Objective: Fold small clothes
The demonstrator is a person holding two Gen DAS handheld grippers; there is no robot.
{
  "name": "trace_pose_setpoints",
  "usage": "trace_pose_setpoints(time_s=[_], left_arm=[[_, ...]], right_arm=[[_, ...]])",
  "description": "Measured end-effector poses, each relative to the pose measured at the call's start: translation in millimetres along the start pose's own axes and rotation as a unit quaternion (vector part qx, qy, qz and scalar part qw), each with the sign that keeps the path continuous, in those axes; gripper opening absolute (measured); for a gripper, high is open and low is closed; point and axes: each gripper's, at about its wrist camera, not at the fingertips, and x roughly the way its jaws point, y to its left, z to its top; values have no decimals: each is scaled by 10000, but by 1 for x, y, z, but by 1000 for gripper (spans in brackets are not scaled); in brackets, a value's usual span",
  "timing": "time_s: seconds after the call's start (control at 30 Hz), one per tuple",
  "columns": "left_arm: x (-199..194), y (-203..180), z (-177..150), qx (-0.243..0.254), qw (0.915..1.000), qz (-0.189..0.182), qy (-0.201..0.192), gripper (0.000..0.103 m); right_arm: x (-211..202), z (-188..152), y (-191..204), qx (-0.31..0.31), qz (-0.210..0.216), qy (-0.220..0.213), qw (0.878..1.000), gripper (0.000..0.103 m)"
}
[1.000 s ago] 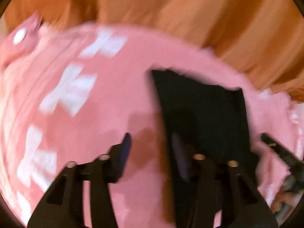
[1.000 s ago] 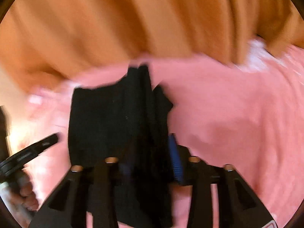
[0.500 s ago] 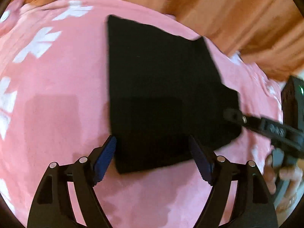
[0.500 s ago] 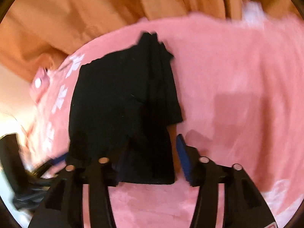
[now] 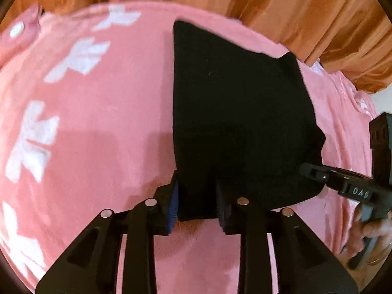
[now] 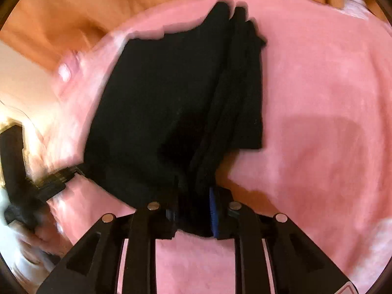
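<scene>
A black garment (image 5: 235, 112) lies partly folded on a pink blanket (image 5: 98, 127). My left gripper (image 5: 197, 203) is shut on its near left corner. In the right wrist view the same garment (image 6: 171, 103) shows bunched folds along its right side. My right gripper (image 6: 193, 210) is shut on its near edge there. The right gripper also shows at the right of the left wrist view (image 5: 343, 183), touching the garment's right corner. The left gripper shows blurred at the left of the right wrist view (image 6: 56, 181).
The pink blanket has white flower shapes (image 5: 31, 142) on its left part. Orange curtains (image 5: 294, 12) hang behind the far edge. A pink pillow corner with a white button (image 5: 17, 29) sits at the far left.
Both grippers have closed on the garment's near edge. Half a second ago the left jaws stood wide open around it; now they pinch the corner.
</scene>
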Motion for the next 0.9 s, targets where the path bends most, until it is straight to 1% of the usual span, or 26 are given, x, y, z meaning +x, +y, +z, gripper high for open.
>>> trace_pose_setpoints(time_s=[0.03, 0.07, 0.1, 0.13, 0.17, 0.2, 0.23, 0.27, 0.3, 0.33, 0.37, 0.4, 0.43, 0.47, 0.5, 0.53, 0.6, 0.63, 0.67, 0.7, 0.73, 0.77, 0.8, 0.83, 0.9], left_arm=[[-9, -3, 0, 87, 9999, 70, -117, 27], [-23, -5, 0, 136, 9992, 156, -347, 26], [-35, -6, 1, 165, 9979, 214, -588, 32], [-50, -9, 3, 193, 9958, 256, -862, 38], [-56, -13, 5, 197, 9941, 270, -1031, 48], [-61, -15, 7, 214, 9923, 292, -1184, 54], [-61, -22, 9, 302, 9900, 388, -1320, 56], [-56, -28, 11, 393, 9896, 460, -1304, 56], [-44, -34, 13, 504, 9894, 579, -1231, 56], [-31, -40, 15, 550, 9895, 730, -1122, 56], [-11, -41, 14, 579, 9907, 866, -871, 56], [3, -41, 11, 575, 9919, 926, -649, 56], [17, -39, 9, 540, 9929, 975, -422, 57], [27, -36, 8, 397, 9940, 966, -327, 57], [26, -34, 7, 270, 9943, 947, -403, 57], [22, -36, 8, 232, 9943, 945, -441, 56], [12, -43, 8, 334, 9936, 916, -571, 56], [5, -47, 7, 397, 9922, 964, -683, 59], [2, -49, 5, 442, 9917, 969, -721, 60], [-1, -52, 3, 510, 9908, 985, -781, 62], [-5, -56, 1, 593, 9888, 1070, -859, 64], [-7, -61, -2, 727, 9853, 1214, -961, 65], [-9, -67, -5, 823, 9827, 1313, -1017, 69], [-10, -72, -8, 880, 9809, 1384, -1050, 69], [-14, -77, -13, 837, 9807, 1387, -1096, 70]], right_arm=[[-4, 2, 0, 62, -36, 86, 9999, 18], [-11, 3, 0, 71, -145, 44, 9999, 19], [-24, 1, 2, 44, -342, -145, 9993, 21], [-40, -1, 8, -93, -639, -455, 9969, 23], [-49, -1, 14, -219, -843, -687, 9938, 23], [-58, -2, 22, -389, -958, -941, 9902, 23], [-61, 2, 28, -519, -973, -1075, 9881, 23], [-60, 3, 39, -720, -957, -1159, 9860, 23], [-51, 4, 47, -919, -930, -1089, 9854, 22], [-36, 7, 49, -1032, -1007, -929, 9852, 21], [-19, 8, 45, -1064, -1185, -714, 9847, 20], [0, 7, 41, -1070, -1407, -427, 9833, 21], [15, 6, 31, -1037, -1478, -257, 9832, 22], [13, 6, 26, -956, -1347, -515, 9849, 21], [11, 10, 26, -878, -1338, -393, 9863, 21], [5, 11, 26, -814, -1333, -403, 9869, 22], [-21, 5, 32, -777, -1297, -827, 9850, 24], [-35, 1, 35, -833, -1412, -1051, 9809, 31], [-43, -2, 36, -853, -1574, -1223, 9762, 42], [-51, -6, 37, -850, -1804, -1416, 9696, 52], [-56, -9, 39, -831, -2053, -1575, 9623, 69], [-58, -15, 40, -808, -2178, -1656, 9584, 73], [-59, -16, 39, -768, -2240, -1696, 9566, 73], [-59, -17, 37, -719, -2254, -1697, 9567, 73], [-55, -17, 28, -562, -2228, -1614, 9598, 73]])
